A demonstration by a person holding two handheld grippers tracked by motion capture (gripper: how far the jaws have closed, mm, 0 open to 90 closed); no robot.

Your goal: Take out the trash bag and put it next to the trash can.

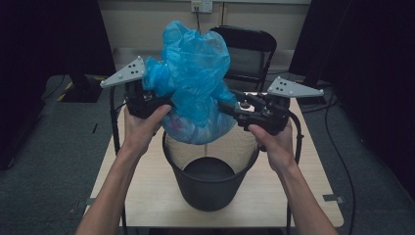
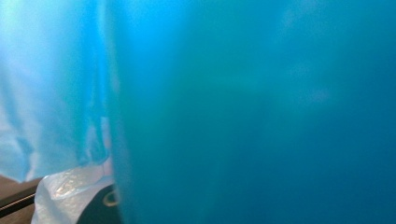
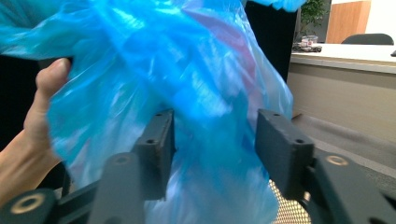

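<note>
The crumpled blue plastic bin liner (image 1: 195, 78) hangs directly above the black mesh wastebasket (image 1: 210, 181), its long axis upright, with the left gripper (image 1: 155, 95) clamped shut on its left edge and the right gripper (image 3: 215, 149) at its right side, jaws apart around loose film, not pinching.

A black folding chair (image 1: 244, 51) stands behind the wooden bench (image 1: 147, 196), against a pale wall with a socket (image 1: 201, 6). Grey carpet (image 1: 58, 156) covers the floor. In the right gripper view a pale counter (image 3: 345, 53) and a potted plant (image 3: 312, 16) appear far off.
</note>
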